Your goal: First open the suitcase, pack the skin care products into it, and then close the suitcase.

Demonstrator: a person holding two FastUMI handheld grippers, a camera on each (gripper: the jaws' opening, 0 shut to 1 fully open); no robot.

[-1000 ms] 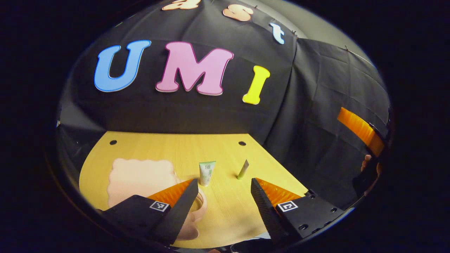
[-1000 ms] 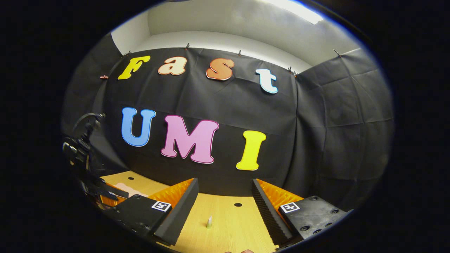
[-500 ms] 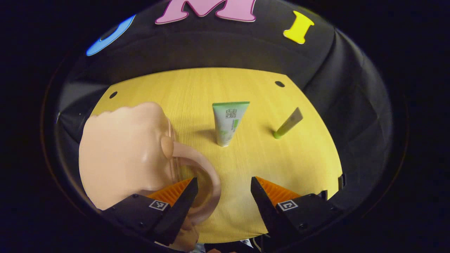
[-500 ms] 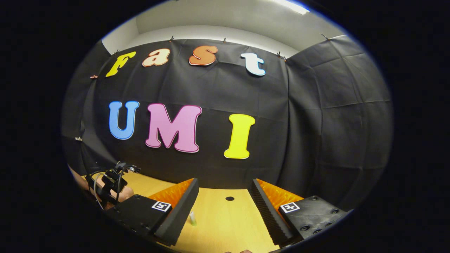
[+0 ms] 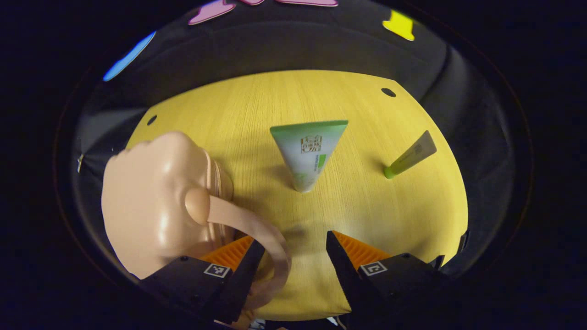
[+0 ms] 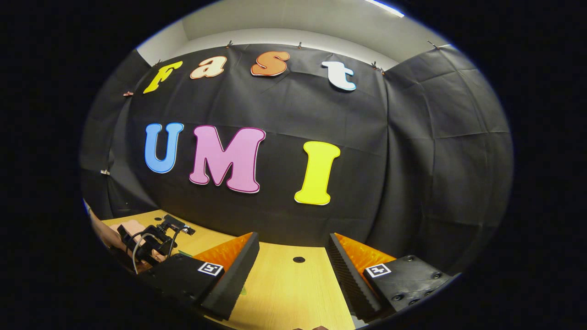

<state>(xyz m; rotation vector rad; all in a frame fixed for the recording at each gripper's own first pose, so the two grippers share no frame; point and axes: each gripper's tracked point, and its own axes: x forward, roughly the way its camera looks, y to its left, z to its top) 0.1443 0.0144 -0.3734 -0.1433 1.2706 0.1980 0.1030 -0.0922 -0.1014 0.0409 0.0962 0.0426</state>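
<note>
While the peach suitcase (image 5: pixel 156 206) lies closed at the table's (image 5: pixel 367 220) left edge, handle arching, both grippers, left (image 5: pixel 291 270) and right (image 6: pixel 293 270), gape over bare wood.

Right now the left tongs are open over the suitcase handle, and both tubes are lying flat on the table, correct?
Not quite: in the left gripper view the white-green tube and the slim green tube stand upright on their caps. The left tongs are open by the suitcase handle.
</note>
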